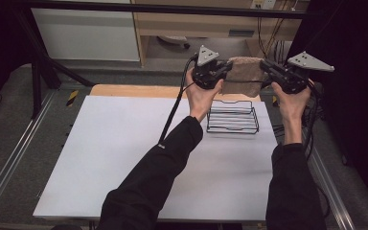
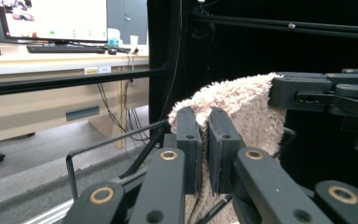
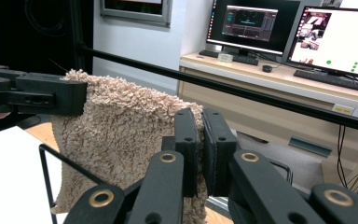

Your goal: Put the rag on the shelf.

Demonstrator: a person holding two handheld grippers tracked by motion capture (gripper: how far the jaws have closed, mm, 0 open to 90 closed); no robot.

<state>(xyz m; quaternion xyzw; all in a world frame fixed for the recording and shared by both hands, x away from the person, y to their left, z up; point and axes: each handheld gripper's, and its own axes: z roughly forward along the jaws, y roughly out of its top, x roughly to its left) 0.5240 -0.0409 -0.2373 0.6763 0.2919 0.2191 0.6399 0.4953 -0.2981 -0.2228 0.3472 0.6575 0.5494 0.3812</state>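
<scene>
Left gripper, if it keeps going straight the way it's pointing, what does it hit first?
Probably the right gripper, which faces the left gripper across the beige towel that both pinch; depth is hard to judge.

High view: overhead, facing forward and down. Gripper views: close behind each pair of jaws, facing opposite ways; all share the beige towel (image 1: 242,76).

We see black long sleeves (image 1: 172,153) down to bare wrists. The left gripper (image 1: 226,67) and right gripper (image 1: 263,64) are matte black, each topped by a grey three-cornered plate with what look like small screws; brass-ringed pivots mark the jaw links, and black cables (image 1: 175,108) trail off
</scene>
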